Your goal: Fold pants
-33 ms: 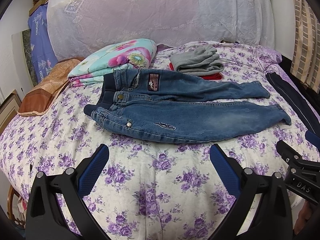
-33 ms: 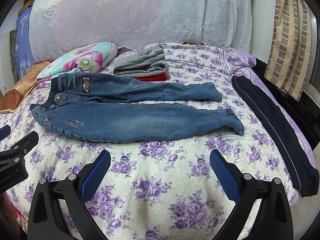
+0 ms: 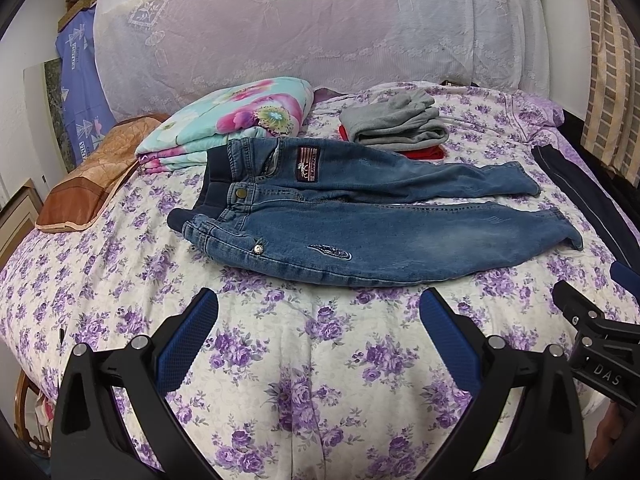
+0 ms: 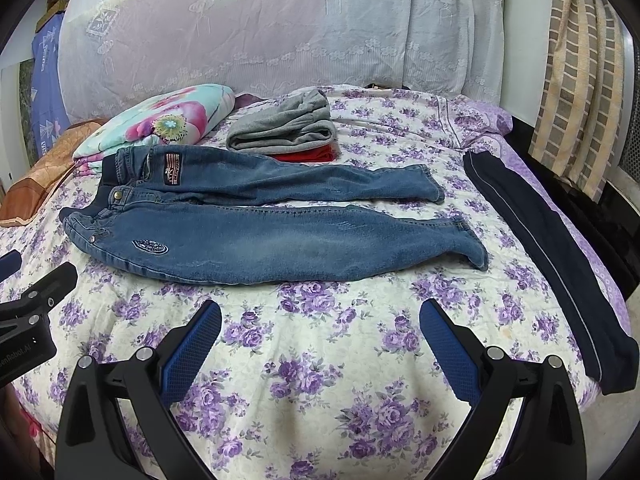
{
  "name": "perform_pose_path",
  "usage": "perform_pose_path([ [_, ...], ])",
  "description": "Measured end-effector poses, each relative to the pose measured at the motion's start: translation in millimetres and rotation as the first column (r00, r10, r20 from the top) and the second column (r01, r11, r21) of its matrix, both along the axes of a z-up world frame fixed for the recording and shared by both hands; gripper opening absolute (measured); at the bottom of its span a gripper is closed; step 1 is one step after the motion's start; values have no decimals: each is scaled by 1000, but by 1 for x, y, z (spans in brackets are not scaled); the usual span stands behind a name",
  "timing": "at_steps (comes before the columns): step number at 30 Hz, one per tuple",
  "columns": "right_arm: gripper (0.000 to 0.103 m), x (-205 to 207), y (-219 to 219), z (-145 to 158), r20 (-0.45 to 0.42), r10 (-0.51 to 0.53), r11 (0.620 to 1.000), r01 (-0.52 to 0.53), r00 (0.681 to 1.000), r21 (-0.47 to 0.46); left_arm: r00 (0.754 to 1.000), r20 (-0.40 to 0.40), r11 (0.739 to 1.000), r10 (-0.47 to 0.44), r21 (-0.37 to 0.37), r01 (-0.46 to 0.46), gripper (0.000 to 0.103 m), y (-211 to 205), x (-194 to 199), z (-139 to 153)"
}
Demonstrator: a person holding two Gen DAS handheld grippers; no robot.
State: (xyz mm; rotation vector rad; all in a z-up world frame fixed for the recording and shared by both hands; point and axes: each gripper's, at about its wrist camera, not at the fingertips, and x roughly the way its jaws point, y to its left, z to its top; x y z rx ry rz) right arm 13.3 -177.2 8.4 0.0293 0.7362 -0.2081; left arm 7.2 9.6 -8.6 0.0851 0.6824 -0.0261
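Note:
Blue jeans [image 3: 360,236] lie flat on the flowered bedspread [image 3: 288,360], waistband to the left, both legs stretched to the right; they also show in the right wrist view [image 4: 260,244]. My left gripper [image 3: 318,304] is open and empty, hovering over the bed in front of the jeans' near edge. My right gripper [image 4: 320,312] is open and empty, also in front of the near leg. Each gripper's black body shows at the edge of the other's view.
Folded grey clothing [image 3: 396,124] on a red item lies behind the jeans. A folded floral quilt [image 3: 236,120] and a brown pillow [image 3: 92,184] sit at the back left. Dark navy pants [image 4: 552,264] lie along the bed's right side. A lace-covered headboard stands behind.

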Motion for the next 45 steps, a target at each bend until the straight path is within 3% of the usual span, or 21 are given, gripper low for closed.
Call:
perform_pose_path([
  [17,100,6,4,-13,-13,2,1000,-2,1000,4,1000,-20,1000,0,7,0,98,1,8,-4],
  [21,100,7,1,-12,-25,-2,1000,3,1000,18,996,-88,996,-23,-85,16,98,11,21,-10],
  [23,100,5,-3,-11,-27,-7,999,8,1000,32,989,-149,986,-9,-165,-16,98,31,47,-14],
  [26,100,-3,-6,-11,-13,-8,999,9,1000,38,976,-200,967,80,-223,-125,98,71,94,-20],
  [31,100,-8,-21,-10,-12,-30,998,31,999,55,919,-370,902,136,-338,-270,98,134,163,-52],
  [34,100,-9,-32,-11,-24,-58,995,59,998,79,899,-416,888,139,-348,-299,97,142,179,-69],
  [36,100,-9,-38,-11,-29,-70,994,72,997,86,886,-443,872,138,-370,-321,74,145,187,-80],
  [37,100,-9,-41,-12,-29,-76,993,78,997,84,873,-475,858,109,-398,-323,42,147,193,-90],
  [38,100,-10,-43,-12,-29,-79,993,81,996,82,864,-494,849,96,-413,-330,35,148,198,-97],
  [41,100,-9,-59,-14,-29,-86,992,88,996,95,878,-467,823,102,-456,-338,30,155,195,-101],
  [45,99,11,-111,-19,-68,-110,970,122,992,212,916,-389,840,101,-460,-288,24,150,176,-91],
])
